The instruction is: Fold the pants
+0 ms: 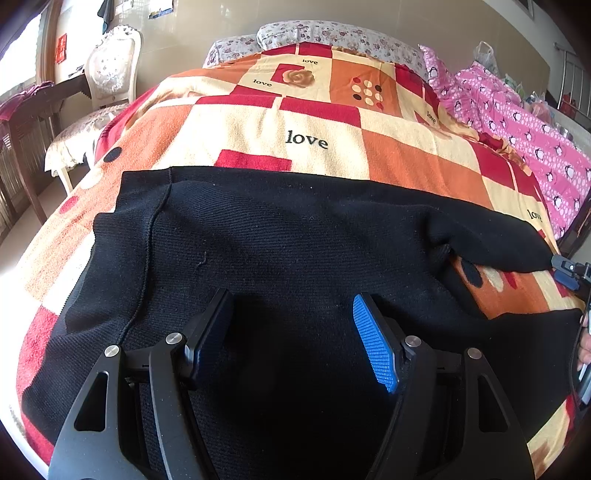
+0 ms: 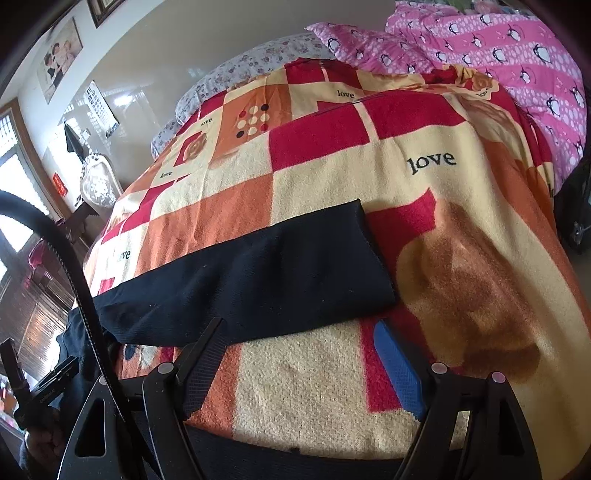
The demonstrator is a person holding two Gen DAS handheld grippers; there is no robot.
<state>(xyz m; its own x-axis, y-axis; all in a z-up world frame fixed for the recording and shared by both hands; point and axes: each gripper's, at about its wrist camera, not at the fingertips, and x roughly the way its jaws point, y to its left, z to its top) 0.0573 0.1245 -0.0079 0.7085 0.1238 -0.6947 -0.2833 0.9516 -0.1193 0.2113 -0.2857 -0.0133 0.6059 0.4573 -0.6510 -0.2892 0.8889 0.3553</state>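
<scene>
In the left wrist view our left hand-held gripper hangs spread over the black pants, which fill mid-frame on the bed blanket — in the right wrist view our right hand-held gripper is spread too, pant leg centre frame

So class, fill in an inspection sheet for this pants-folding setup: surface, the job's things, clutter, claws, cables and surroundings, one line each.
Surface: bed covered by a red, orange and cream patchwork blanket printed with "love".
Job's things: black pants spread flat across the blanket; one leg end lies flat, the legs apart.
Clutter: pink penguin-print quilt and floral pillows at the far side.
Claws: left claw open above the pants; right claw open over bare blanket, holding nothing.
Cables: black cable arcing at the right view's left edge.
Surroundings: white chair, wooden furniture, wall pictures.
</scene>
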